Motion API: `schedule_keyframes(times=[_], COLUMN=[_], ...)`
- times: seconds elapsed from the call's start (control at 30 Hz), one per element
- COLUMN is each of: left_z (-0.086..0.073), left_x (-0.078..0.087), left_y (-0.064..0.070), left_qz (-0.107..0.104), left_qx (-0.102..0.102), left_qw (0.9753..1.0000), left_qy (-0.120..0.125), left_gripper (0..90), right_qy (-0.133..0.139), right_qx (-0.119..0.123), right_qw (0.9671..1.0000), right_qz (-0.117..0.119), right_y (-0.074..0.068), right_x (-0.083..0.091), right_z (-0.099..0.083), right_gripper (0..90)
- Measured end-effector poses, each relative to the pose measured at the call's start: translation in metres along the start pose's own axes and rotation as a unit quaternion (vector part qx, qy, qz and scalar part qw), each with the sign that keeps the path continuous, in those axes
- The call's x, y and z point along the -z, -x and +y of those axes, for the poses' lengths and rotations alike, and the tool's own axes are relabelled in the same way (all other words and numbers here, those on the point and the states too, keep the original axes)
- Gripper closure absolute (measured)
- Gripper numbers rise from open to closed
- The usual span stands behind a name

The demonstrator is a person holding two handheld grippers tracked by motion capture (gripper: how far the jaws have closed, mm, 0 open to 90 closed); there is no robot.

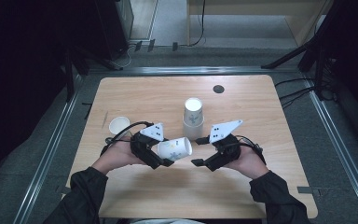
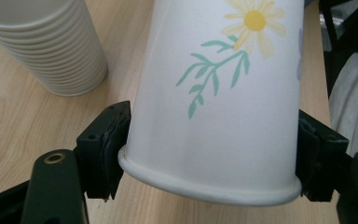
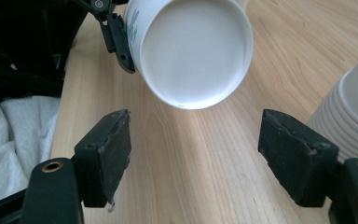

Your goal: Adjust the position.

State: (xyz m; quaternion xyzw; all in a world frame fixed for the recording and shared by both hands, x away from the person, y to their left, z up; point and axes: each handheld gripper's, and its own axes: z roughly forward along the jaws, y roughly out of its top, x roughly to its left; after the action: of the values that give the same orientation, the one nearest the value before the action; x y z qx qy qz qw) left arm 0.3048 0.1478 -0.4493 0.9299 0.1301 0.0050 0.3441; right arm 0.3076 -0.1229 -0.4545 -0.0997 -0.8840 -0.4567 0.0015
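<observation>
— What has the left gripper [image 1: 161,156] got?
— A paper cup [image 1: 175,149], lying sideways above the bench [image 1: 261,107], clamped near its rim between both jaws, its base facing the right gripper [image 1: 204,150].
— And that one?
— Jaws spread wide with nothing between them, just beside the cup at its 3 o'clock.
— Anything else nearby?
— A stack of cups [image 1: 193,119] stands upright at the held cup's 1 o'clock; whether they touch I can't quite tell. A single cup [image 1: 119,126] stands at 10 o'clock, near the left hand [image 1: 121,156].
</observation>
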Motion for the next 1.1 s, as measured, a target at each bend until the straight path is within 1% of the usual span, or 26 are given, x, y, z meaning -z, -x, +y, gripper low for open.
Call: schedule_keyframes(times=[0.07,0.13,0.17,0.2,0.27,0.33,0.37,0.4,0.5,0.53,0.57,0.63,0.73,0.77,0.8,0.83,0.9,1.0,1.1], left_z=[0.002,0.004,0.004,0.005,0.007,0.008,0.009,0.01,0.011,0.011,0.012,0.013,0.015,0.016,0.016,0.016,0.016,0.016,0.018], left_x=[-0.004,-0.007,-0.009,-0.01,-0.014,-0.017,-0.018,-0.02,-0.025,-0.026,-0.028,-0.031,-0.036,-0.038,-0.041,-0.043,-0.046,-0.048,-0.05], left_y=[-0.001,-0.001,-0.001,-0.001,-0.001,-0.001,-0.001,-0.001,0.0,0.0,0.0,0.001,0.004,0.005,0.007,0.007,0.009,0.011,0.012], left_qz=[-0.003,-0.005,-0.007,-0.008,-0.012,-0.015,-0.018,-0.017,-0.023,-0.027,-0.03,-0.034,-0.04,-0.04,-0.036,-0.037,-0.034,-0.035,-0.037], left_qx=[-0.005,-0.011,-0.009,-0.013,-0.014,-0.02,-0.02,-0.025,-0.029,-0.027,-0.029,-0.031,-0.04,-0.046,-0.054,-0.058,-0.066,-0.07,-0.068], left_qw=[0.9999,0.9997,0.9997,0.9995,0.9992,0.9988,0.9987,0.9984,0.9975,0.9974,0.997,0.9965,0.9957,0.9951,0.9944,0.994,0.9929,0.9923,0.9924], left_qy=[-0.014,-0.023,-0.023,-0.029,-0.034,-0.042,-0.044,-0.048,-0.06,-0.061,-0.064,-0.069,-0.073,-0.078,-0.084,-0.085,-0.094,-0.096,-0.095], left_gripper=[24.3,24.3,24.3,24.3,24.3,24.3,24.3,24.3,24.3,24.3,24.3,24.3,24.3,24.3,24.3,24.3,24.2,24.2,24.2], right_qy=[-0.002,-0.005,-0.007,-0.008,-0.009,-0.009,-0.012,-0.013,-0.012,-0.011,-0.011,-0.011,-0.017,-0.02,-0.022,-0.031,-0.038,-0.048,-0.055], right_qx=[0.0,0.0,-0.002,-0.002,-0.006,-0.004,-0.003,-0.004,-0.003,-0.002,-0.006,0.0,0.004,0.004,0.008,0.007,0.011,0.017,0.016], right_qw=[1.0,1.0,1.0,0.9999,0.9999,0.9998,0.9998,0.9998,0.9998,0.9998,0.9998,0.9999,0.9998,0.9998,0.9997,0.9995,0.9991,0.9985,0.998], right_qz=[-0.003,-0.005,-0.007,-0.008,-0.011,-0.015,-0.017,-0.015,-0.016,-0.015,-0.012,-0.01,-0.002,0.0,0.002,0.006,0.013,0.021,0.025], right_y=[0.0,-0.001,-0.001,-0.001,-0.002,-0.002,-0.003,-0.003,-0.005,-0.005,-0.006,-0.006,-0.008,-0.009,-0.009,-0.009,-0.009,-0.01,-0.012], right_x=[0.0,-0.001,-0.001,0.0,0.0,0.0,0.001,0.0,-0.001,-0.001,-0.001,-0.003,-0.008,-0.009,-0.011,-0.015,-0.019,-0.026,-0.032], right_z=[-0.002,-0.004,-0.005,-0.006,-0.007,-0.008,-0.009,-0.009,-0.01,-0.01,-0.01,-0.01,-0.01,-0.01,-0.01,-0.01,-0.011,-0.01,-0.009], right_gripper=[25.9,25.9,25.9,25.9,25.9,25.9,25.9,25.9,25.9,25.9,25.9,25.9,25.9,25.9,25.9,26.1,26.9,27.3,27.7])
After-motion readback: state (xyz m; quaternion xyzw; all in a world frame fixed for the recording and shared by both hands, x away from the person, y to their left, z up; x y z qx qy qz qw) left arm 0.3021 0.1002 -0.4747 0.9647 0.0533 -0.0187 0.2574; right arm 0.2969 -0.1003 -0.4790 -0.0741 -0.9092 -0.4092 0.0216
